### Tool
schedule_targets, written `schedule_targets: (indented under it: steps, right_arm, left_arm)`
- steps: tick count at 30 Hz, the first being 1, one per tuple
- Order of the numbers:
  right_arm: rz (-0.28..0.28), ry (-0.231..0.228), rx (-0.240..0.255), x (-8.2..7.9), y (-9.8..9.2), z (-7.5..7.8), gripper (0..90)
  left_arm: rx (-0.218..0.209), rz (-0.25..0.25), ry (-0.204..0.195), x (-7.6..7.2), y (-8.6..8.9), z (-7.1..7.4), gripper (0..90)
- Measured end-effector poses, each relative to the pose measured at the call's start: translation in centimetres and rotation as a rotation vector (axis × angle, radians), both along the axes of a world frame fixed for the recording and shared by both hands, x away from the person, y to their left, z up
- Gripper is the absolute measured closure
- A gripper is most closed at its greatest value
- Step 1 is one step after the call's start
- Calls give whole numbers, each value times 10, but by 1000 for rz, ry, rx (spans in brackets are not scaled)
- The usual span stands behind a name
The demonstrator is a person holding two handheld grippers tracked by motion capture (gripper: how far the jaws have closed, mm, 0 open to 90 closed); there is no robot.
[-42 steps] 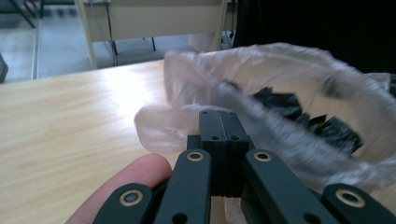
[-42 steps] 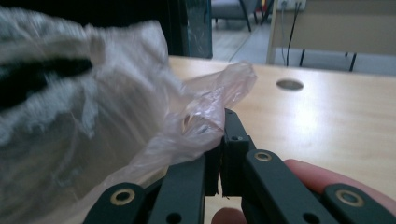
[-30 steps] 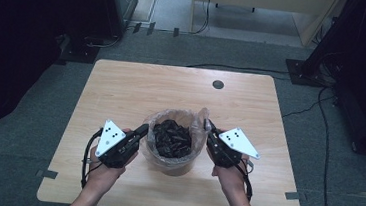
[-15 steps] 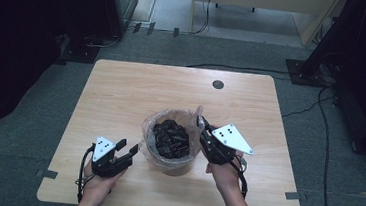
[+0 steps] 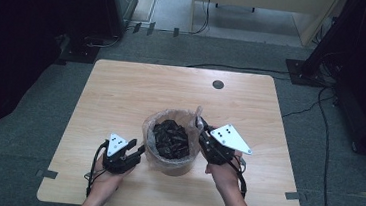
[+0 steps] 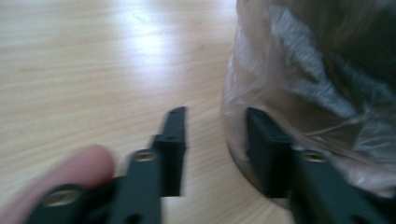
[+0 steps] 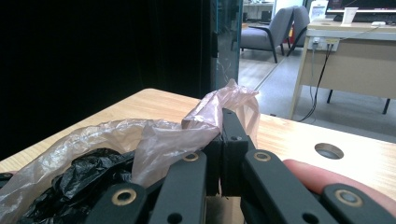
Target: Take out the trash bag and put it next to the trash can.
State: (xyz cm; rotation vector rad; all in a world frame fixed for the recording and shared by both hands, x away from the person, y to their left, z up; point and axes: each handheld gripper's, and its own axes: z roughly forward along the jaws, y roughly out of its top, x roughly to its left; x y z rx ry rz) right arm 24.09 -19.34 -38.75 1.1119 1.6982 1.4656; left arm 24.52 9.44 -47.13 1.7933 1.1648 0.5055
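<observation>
On the counter, just toward the 6 o'clock edge from centre, stands a bin lined with a clear bag of dark scraps. The right gripper, at the bin's 3 o'clock, has its jaws clamped on the bag's rim, probably to lift the liner free. The left gripper, low at 9 o'clock, has jaws apart, just closing, one touching the bag's side, likely seeking hold.

I see light wooden rectangular worktop on grey carpeted floor. Round dark cable hole near far edge. Round bin lined with translucent pinkish plastic bag, black crumpled stuff inside, stands near my edge, roughly mid-width.
</observation>
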Motion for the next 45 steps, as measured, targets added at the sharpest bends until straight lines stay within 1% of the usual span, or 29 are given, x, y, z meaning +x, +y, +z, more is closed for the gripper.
schedule_targets:
  steps: [2, 3, 4, 5, 6, 9, 11, 13, 15, 17, 19, 20, 22, 23, 24, 26, 27, 29, 31, 32, 35, 36, 38, 40, 41, 43, 45]
  right_arm:
    - [2, 1, -1, 1, 1, 0, 900]
    - [3, 1, 0, 1, 2, 0, 900]
    - [6, -2, -3, 1, 2, 1, 900]
    - [8, -5, -4, 1, 2, 2, 900]
    - [9, -9, -5, 1, 3, 3, 900]
    - [12, -16, 6, 1, 2, 8, 900]
    - [15, -20, 20, 2, 2, 13, 900]
    - [14, -28, 33, 3, 3, 18, 900]
    - [15, -40, 40, 5, 5, 26, 900]
    - [18, -58, 55, 7, 9, 35, 900]
    - [27, -81, 67, 7, 12, 44, 900]
    - [30, -93, 65, 6, 13, 47, 900]
    - [30, -102, 54, 3, 14, 48, 900]
    - [30, -98, 46, 2, 13, 46, 900]
    - [27, -89, 43, 1, 10, 41, 900]
    - [21, -59, 38, -1, 2, 30, 899]
    - [19, -40, 42, -2, -3, 24, 868]
    - [29, 1, 74, -4, -13, 14, 801]
    - [42, 40, 102, -8, -19, 7, 719]
    - [50, 53, 108, -11, -21, 5, 697]
    - [70, 77, 114, -23, -25, 0, 609]
    - [73, 86, 113, -27, -26, -1, 596]
    - [82, 96, 110, -34, -27, -3, 558]
    - [92, 107, 105, -41, -28, -4, 506]
    - [106, 112, 103, -45, -28, -5, 489]
    - [126, 115, 102, -51, -26, -5, 447]
    - [150, 115, 106, -56, -22, -3, 421]
  left_arm:
    - [-22, -10, -17, 1, 1, 6, 820]
    - [-29, -17, -24, 1, 3, 11, 874]
    - [-43, -30, -30, 0, 5, 18, 900]
    - [-56, -37, -44, 0, 7, 25, 900]
    - [-60, -39, -62, -1, 8, 34, 900]
    - [-85, -48, -129, -4, 12, 64, 900]
    - [-88, -69, -172, -5, 10, 84, 900]
    - [-97, -99, -204, -4, 3, 103, 900]
    - [-103, -136, -227, -1, -9, 119, 900]
    - [-117, -179, -244, 2, -23, 133, 900]
    - [-130, -211, -253, 6, -35, 143, 900]
    - [-139, -218, -247, 10, -40, 145, 900]
    - [-148, -203, -234, 15, -43, 143, 900]
    - [-150, -199, -222, 17, -42, 140, 900]
    - [-143, -190, -219, 18, -42, 137, 900]
    - [-133, -181, -210, 17, -40, 130, 900]
    - [-135, -178, -206, 17, -39, 128, 900]
    - [-137, -174, -201, 16, -37, 124, 900]
    - [-135, -178, -198, 15, -37, 123, 900]
    - [-137, -182, -195, 15, -38, 122, 899]
    - [-137, -190, -198, 13, -39, 122, 868]
    - [-136, -196, -198, 12, -40, 122, 851]
    - [-132, -212, -191, 11, -42, 121, 793]
    - [-117, -227, -188, 10, -45, 121, 779]
    - [-108, -227, -188, 10, -46, 121, 789]
    - [-105, -224, -183, 11, -48, 121, 856]
    - [-113, -223, -174, 13, -50, 122, 900]
